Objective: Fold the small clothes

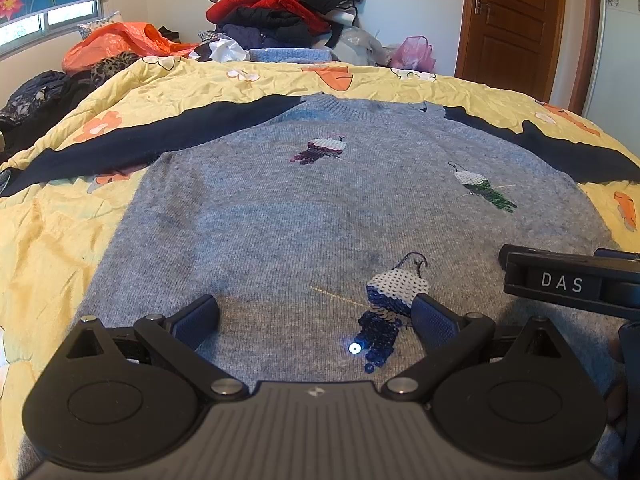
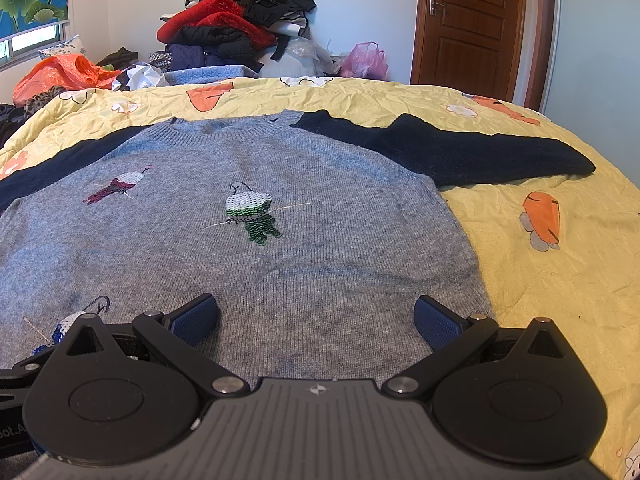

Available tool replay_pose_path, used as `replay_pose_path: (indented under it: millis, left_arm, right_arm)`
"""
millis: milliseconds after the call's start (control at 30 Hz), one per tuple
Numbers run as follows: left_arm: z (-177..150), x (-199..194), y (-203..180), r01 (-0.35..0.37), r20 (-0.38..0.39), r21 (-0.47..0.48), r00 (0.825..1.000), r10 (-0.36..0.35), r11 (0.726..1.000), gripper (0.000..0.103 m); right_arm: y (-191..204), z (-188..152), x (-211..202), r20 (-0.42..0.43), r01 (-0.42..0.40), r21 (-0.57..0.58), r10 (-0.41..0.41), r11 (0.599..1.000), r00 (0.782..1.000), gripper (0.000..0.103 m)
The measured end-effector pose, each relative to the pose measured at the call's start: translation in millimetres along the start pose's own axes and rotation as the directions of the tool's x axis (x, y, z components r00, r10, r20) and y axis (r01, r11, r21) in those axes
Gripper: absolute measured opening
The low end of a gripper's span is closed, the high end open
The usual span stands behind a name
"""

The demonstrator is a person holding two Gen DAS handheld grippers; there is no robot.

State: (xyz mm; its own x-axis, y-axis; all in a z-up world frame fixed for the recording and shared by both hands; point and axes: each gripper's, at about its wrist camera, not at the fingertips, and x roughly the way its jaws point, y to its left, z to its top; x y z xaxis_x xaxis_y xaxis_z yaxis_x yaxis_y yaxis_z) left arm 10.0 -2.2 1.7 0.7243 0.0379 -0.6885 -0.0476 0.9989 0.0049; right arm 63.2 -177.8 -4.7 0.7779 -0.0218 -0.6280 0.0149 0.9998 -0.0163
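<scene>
The sweater [image 1: 304,216] is spread flat, front up, on the bed [image 2: 540,280], sleeves out, ready for folding. Both tools, left [image 1: 316,320] and right [image 2: 316,318], are held spread above its hem, nothing pinched.

I am looking at a grey sweater [image 1: 280,220] of fine, matt, slightly fuzzy knit, its navy sleeves [image 1: 140,140] looking softer. Glossy sequins are glinting on the bird patches [image 2: 252,216]. The yellow quilt [image 2: 540,288] underneath is showing as crinkled matt cloth. My left gripper [image 1: 316,320] is showing matt black plastic, dimpled blue pads [image 1: 430,318] and shiny metal rivets. At upper right, a varnished wooden door [image 2: 472,24] is gleaming.
</scene>
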Motion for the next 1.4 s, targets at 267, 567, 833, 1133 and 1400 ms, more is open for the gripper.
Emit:
replay_pose_path:
  millis: [267,567,833,1133,1400]
  left_arm:
    - [0,0,-2,-0.014,0.0,0.015,1.0,0.014,1.0,0.103]
    - [1,0,-4,-0.008,-0.006,0.015,1.0,0.008,1.0,0.103]
    - [-2,-2,1,0.024,0.031,-0.019,0.999,-0.024,1.0,0.103]
    - [30,2,11,0.017,-0.045,0.047,0.999,-0.015,0.999,0.103]
    - [153,-53,49,-0.042,0.243,0.029,0.97,0.034,0.999,0.103]
  right_arm:
    - [-2,4,-2,-0.014,-0.03,-0.008,0.03,1.0,0.999,0.103]
    - [-84,71,-31,0.225,-0.178,-0.144,0.207,0.973,0.952,0.103]
    - [-192,103,24,0.245,0.048,-0.079,-0.028,0.996,0.969,0.103]
    - [-209,106,47,0.215,-0.032,0.032,0.024,0.999,0.976,0.103]
    - [-352,190,34,0.3,-0.288,0.667,0.105,0.687,0.948,0.103]
